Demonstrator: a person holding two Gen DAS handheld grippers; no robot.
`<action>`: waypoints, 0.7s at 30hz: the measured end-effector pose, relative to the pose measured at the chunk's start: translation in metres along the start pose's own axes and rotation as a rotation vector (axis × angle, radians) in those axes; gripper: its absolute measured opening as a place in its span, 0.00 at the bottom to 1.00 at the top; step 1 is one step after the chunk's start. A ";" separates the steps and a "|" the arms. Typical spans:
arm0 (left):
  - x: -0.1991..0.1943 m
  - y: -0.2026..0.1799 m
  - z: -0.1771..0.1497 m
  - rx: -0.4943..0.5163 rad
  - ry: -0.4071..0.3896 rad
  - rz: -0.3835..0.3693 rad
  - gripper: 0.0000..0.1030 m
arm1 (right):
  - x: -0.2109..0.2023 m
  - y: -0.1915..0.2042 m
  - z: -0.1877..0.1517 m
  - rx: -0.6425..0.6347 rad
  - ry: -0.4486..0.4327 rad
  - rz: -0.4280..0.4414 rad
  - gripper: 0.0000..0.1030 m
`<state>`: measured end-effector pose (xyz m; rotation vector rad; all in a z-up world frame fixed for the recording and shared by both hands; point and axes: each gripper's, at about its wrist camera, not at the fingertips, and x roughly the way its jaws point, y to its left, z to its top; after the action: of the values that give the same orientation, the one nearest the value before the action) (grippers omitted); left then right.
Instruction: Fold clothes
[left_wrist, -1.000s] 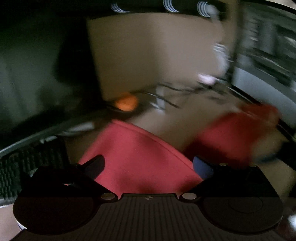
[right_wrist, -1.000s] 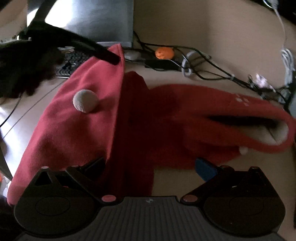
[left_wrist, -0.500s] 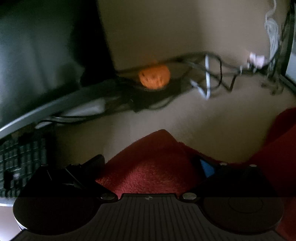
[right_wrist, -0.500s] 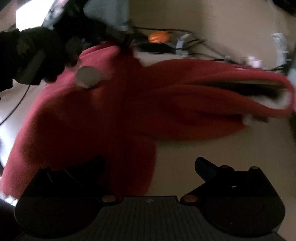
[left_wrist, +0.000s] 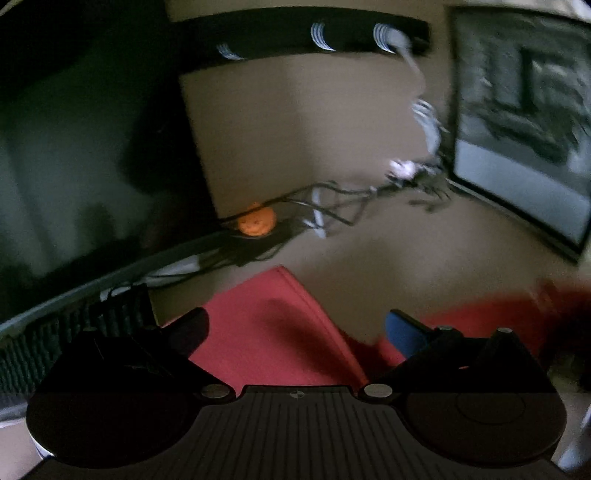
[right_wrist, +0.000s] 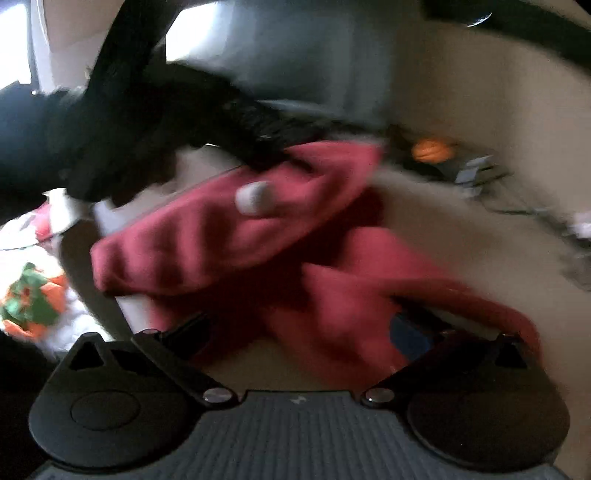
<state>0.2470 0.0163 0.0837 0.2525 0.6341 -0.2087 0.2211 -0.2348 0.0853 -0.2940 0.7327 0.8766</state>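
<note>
While my left gripper (left_wrist: 295, 328) comes back up from the low position of half a second ago, the red fleece garment with a white pompom (right_wrist: 258, 229) rises with it. One corner now hangs peaked in the air and the rest trails on the beige tabletop (left_wrist: 388, 258). From the right wrist view, the fingers of that gripper look clenched on the lifted corner. My right gripper (right_wrist: 299, 328) sits low over the trailing part, fingers spread apart, with cloth lying between them but not pinched. Judgement: a fold is under way, the flap being carried over. It is not laid yet.

Surface: plain beige desk, dim light, much motion blur. A small orange pumpkin figure (left_wrist: 256, 221) sits at the back among tangled dark cables (left_wrist: 332, 210). A black keyboard (left_wrist: 74, 332) is at left, a dark monitor (left_wrist: 74, 147) behind it, and a second screen (left_wrist: 524, 129) at right.
</note>
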 end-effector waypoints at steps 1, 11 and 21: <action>-0.001 -0.010 -0.002 0.030 0.004 -0.023 1.00 | -0.017 -0.015 -0.006 0.042 -0.014 -0.013 1.00; 0.014 -0.150 -0.011 0.483 -0.012 -0.243 1.00 | -0.072 -0.100 -0.076 0.410 -0.053 -0.234 1.00; 0.079 -0.209 -0.003 0.669 0.062 -0.278 1.00 | -0.012 -0.099 -0.116 0.449 0.007 -0.355 1.00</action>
<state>0.2515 -0.1902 -0.0014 0.8179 0.6443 -0.6851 0.2406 -0.3634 0.0037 -0.0224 0.8316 0.3598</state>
